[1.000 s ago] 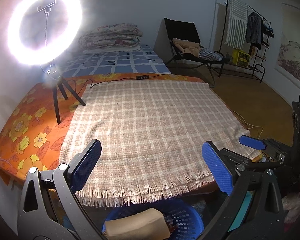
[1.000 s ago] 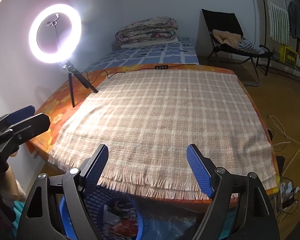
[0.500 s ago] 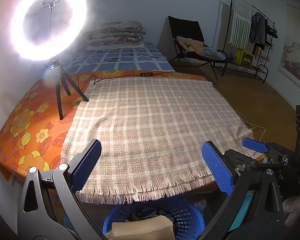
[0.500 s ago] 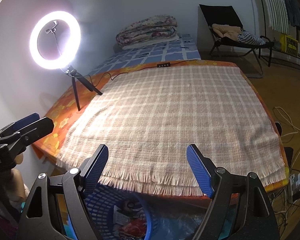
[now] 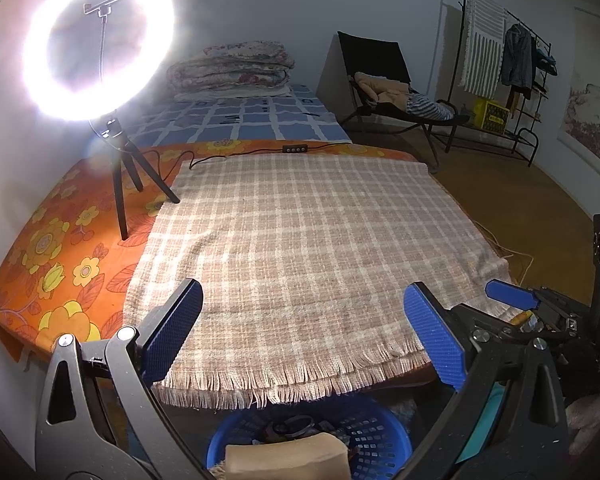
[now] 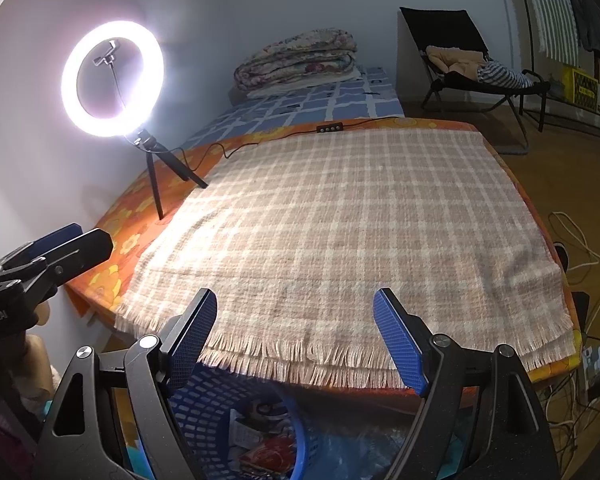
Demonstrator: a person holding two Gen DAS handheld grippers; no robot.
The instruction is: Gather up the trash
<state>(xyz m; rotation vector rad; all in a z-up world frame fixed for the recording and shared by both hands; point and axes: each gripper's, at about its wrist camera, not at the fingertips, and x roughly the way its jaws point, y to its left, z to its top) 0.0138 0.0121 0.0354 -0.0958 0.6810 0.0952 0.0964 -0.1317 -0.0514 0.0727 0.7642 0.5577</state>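
A blue plastic basket stands on the floor under the table's front edge; it holds a tan paper wad and other trash. It also shows in the right wrist view, with red and printed wrappers inside. My left gripper is open and empty, above the basket at the fringe of the plaid cloth. My right gripper is open and empty beside it, over the same fringe. Each gripper shows at the edge of the other's view.
The plaid cloth covers an orange flowered table. A lit ring light on a tripod stands at the back left, its cable along the far edge. Behind are a bed, a folding chair and a clothes rack. Cables lie on the floor at right.
Both grippers have drawn back and risen a little from the table edge. The basket sits lower in both views. Both jaws stay open and empty.
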